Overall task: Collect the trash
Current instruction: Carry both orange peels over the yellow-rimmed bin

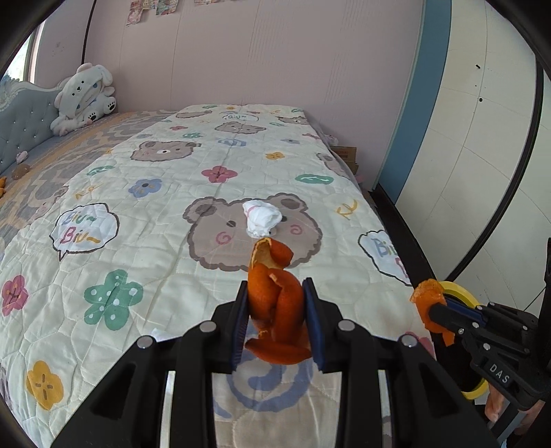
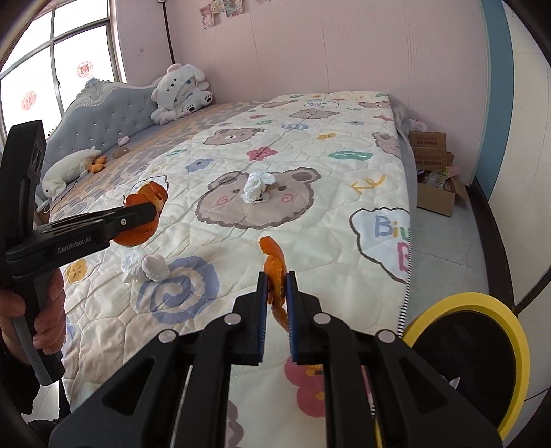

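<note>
Left gripper (image 1: 275,303): clamped on a big curled peel (image 1: 275,310), which pokes out at 12 o'clock past the fingertips.
Tissue (image 1: 262,219): on the quilt (image 1: 144,213), at 12 o'clock beyond that peel.
Right gripper (image 2: 276,286): nearly shut, pinching a thin peel strip (image 2: 275,272) between the pads.
Bin (image 2: 496,331): yellow rim at 4 o'clock.

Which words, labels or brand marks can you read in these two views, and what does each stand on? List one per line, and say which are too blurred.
"DAS": right gripper body.
"GenRobot.AI": left gripper arm.
"Biu~ Biu~": speech bubble on the quilt.
"Biu~": small bubble at the quilt's far end.
Too blurred: cardboard boxes, wall pictures, red window stickers.
</note>
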A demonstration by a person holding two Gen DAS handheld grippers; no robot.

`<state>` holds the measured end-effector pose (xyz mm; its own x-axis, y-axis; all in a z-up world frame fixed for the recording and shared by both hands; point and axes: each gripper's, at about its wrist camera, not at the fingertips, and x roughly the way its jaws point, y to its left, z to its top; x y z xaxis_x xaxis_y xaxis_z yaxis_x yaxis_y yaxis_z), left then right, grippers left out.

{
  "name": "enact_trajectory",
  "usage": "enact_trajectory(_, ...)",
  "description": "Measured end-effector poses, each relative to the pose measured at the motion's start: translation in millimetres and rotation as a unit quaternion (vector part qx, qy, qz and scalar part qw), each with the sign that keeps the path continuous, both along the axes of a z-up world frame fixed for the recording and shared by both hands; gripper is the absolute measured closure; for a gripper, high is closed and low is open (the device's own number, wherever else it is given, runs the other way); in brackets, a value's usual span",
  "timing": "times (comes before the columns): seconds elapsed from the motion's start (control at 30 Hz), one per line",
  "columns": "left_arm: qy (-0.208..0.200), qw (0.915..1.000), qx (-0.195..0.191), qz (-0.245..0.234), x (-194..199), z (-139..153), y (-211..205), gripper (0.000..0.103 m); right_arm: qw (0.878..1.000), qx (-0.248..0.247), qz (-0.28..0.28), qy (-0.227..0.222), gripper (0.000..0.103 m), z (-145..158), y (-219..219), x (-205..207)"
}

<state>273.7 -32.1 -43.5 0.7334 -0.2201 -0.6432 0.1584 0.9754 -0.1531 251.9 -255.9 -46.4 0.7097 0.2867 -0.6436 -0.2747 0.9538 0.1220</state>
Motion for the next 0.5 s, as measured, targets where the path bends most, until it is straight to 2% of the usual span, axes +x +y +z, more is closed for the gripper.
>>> enact_trajectory(0.27,-0.015,0.9989,0.002,-0.044,-18,13,-42,0.074,0.999,0.002,-0.035,-0.021,0.093,17,-43,-18)
enact_trajectory(0.5,-0.027,0.9965,0.007,-0.079,-30,22,-80,0.074,0.997,0.007,-0.067,-0.027,0.093,19,-83,-30)
